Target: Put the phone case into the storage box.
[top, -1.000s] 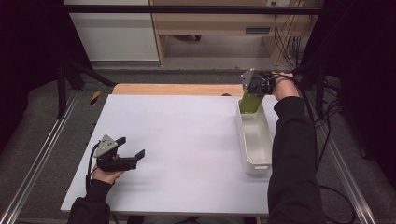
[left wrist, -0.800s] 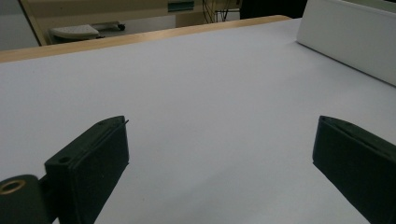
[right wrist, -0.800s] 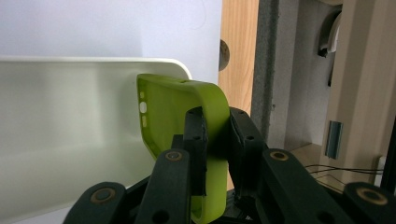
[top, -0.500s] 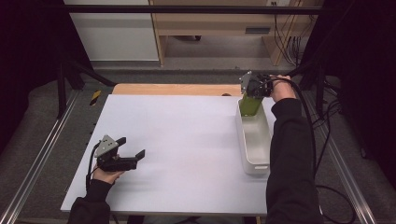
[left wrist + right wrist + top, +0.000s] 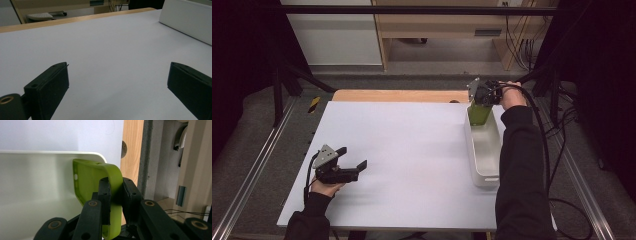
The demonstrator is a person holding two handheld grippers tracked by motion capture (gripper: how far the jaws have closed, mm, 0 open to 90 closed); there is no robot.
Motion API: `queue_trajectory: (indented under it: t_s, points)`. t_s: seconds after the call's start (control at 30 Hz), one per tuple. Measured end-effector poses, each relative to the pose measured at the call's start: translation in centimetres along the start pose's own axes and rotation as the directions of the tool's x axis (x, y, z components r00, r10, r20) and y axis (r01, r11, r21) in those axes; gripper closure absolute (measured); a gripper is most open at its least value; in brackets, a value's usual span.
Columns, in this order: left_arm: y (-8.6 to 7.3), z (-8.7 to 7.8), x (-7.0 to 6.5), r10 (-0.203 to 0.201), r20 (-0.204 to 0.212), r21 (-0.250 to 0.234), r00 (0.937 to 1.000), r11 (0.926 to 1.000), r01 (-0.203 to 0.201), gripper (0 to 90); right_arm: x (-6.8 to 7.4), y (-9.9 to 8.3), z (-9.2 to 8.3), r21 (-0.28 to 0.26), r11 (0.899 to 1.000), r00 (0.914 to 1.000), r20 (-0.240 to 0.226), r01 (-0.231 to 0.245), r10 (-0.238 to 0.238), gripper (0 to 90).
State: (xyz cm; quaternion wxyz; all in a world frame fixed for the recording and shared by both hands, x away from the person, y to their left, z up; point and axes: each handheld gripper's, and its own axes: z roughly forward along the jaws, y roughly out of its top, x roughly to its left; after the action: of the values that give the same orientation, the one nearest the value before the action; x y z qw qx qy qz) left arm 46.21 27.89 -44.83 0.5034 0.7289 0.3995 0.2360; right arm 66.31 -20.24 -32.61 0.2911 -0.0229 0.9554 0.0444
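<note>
Right gripper [image 5: 116, 195] clamped on green case [image 5: 97, 182] wall above tray [image 5: 484, 150] far end; thin-edge grip may slip, dropping case outside tray

Lighting, as I see it: even overhead light on the white table [image 5: 412, 150], dark surroundings, faint soft shadows. Close-up jaws slightly blurred; green phone case [image 5: 100, 182] sharp, no glare.
</note>
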Motion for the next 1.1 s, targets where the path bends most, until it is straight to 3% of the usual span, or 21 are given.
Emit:
queue_trajectory:
  t_s: [0.43, 0.53, 0.7, 0.93, 1.1]
  points:
    - [0.0, 0.0, 0.0, 0.001, -0.001, 0.001, 1.0000, 1.0000, -0.001, 3.3, 0.0, 0.1, 0.2, 0.002, 1.000, 0.9998, 0.009, -0.017, 0.017, 76.4]
    - [0.0, 0.0, 0.0, 0.001, -0.001, 0.002, 1.0000, 1.0000, -0.001, 3.3, -0.1, 0.1, 0.4, 0.012, 1.000, 0.9996, 0.018, -0.021, 0.020, 64.4]
    - [0.0, 0.0, 0.0, 0.003, -0.001, 0.004, 1.0000, 1.0000, -0.003, 3.3, -0.4, 0.0, 0.2, 0.008, 0.996, 0.9945, 0.060, -0.086, 0.086, 42.0]
    - [0.0, 0.0, 0.0, 0.006, -0.001, 0.006, 1.0000, 1.0000, -0.006, 3.3, -0.6, -0.4, -1.1, -0.080, 0.980, 0.9803, 0.065, -0.181, 0.187, 29.1]
    - [0.0, 0.0, -0.1, 0.007, -0.001, 0.006, 1.0000, 1.0000, -0.007, 3.3, -0.4, -0.8, -2.0, -0.114, 0.972, 0.9749, 0.067, -0.204, 0.212, 23.9]
